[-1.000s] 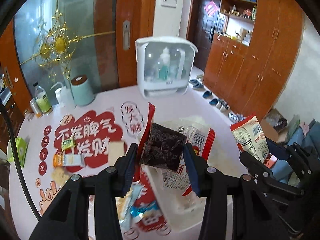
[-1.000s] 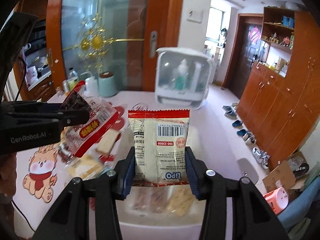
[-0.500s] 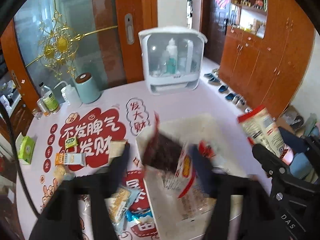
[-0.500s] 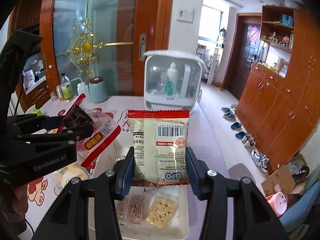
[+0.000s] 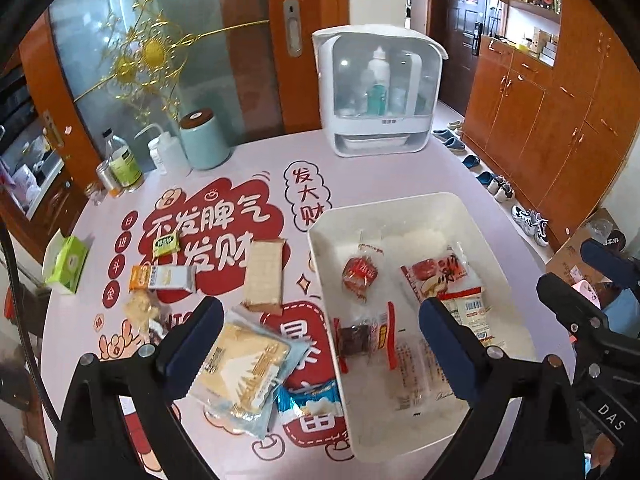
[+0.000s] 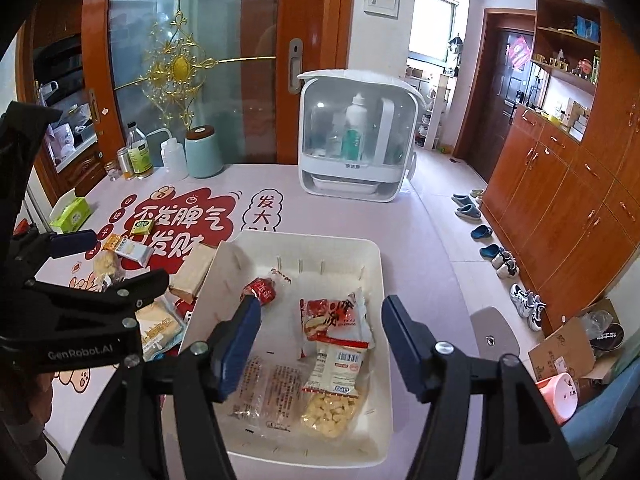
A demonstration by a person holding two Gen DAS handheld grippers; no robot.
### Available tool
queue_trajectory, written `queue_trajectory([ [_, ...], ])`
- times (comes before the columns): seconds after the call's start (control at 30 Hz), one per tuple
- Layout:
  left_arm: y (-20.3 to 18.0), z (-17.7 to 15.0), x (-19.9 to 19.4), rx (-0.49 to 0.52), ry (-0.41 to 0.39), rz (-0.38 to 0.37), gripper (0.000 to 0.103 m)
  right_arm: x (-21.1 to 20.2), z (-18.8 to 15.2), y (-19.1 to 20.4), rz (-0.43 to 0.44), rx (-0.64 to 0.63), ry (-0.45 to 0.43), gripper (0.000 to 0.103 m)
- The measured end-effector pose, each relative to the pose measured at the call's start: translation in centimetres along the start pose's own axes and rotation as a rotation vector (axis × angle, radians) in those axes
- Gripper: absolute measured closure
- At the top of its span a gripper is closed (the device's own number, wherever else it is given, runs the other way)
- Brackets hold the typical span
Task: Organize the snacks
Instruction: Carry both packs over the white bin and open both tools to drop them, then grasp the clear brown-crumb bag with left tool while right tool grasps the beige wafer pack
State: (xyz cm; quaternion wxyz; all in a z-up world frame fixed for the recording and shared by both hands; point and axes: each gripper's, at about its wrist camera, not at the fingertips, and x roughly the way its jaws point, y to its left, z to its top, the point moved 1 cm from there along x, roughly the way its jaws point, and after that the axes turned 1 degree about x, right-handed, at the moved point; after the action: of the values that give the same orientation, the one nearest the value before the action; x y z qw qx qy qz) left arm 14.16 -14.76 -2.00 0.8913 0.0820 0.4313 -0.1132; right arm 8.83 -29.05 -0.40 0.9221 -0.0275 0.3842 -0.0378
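Observation:
A white bin [image 5: 472, 216] [image 6: 378, 264] sits on the pink table and holds several snack packs: a small red pack [image 5: 360, 272] [image 6: 262, 290], a red-and-white pack [image 5: 436, 276] [image 6: 336, 316], the LIPO pack [image 5: 468, 312] [image 6: 336, 364] and a dark-centred pack [image 5: 360, 340]. My left gripper [image 5: 316, 344] is open and empty above the bin's left wall. My right gripper [image 6: 316, 344] is open and empty above the bin. Loose snacks lie left of the bin: a yellow pack [image 5: 240, 368], a beige wafer pack [image 5: 264, 276], a blue pack [image 5: 308, 400].
A white dispenser cabinet [image 5: 378, 92] [image 6: 356, 136] stands at the table's far side. A teal canister [image 5: 202, 140], bottles [image 5: 124, 160] and a green tissue box [image 5: 68, 264] line the left. Small packs [image 5: 164, 278] lie on the red print. Shoes and cupboards are right of the table.
Both grippers opened. The dark-centred pack dropped from my left gripper and the LIPO pack from my right gripper into the bin. Both grippers rose.

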Motion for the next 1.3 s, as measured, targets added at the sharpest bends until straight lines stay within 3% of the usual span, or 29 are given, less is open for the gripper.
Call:
queue_trajectory([
  [0.53, 6.0, -2.1, -2.6, -0.030, 0.014, 0.100, 0.005, -0.8, -0.5, 3.8, 0.051, -0.020, 0.029, 0.039],
  [1.0, 21.0, -2.8, -4.6, -0.146, 0.001, 0.277, 0.005, 0.6, 2.4, 11.8, 0.129, -0.033, 0.034, 0.039],
  [1.3, 30.0, -2.9, -1.9, -0.198, 0.033, 0.304, 0.005, 3.8, 4.5, 17.5, 0.140, -0.036, 0.070, 0.039],
])
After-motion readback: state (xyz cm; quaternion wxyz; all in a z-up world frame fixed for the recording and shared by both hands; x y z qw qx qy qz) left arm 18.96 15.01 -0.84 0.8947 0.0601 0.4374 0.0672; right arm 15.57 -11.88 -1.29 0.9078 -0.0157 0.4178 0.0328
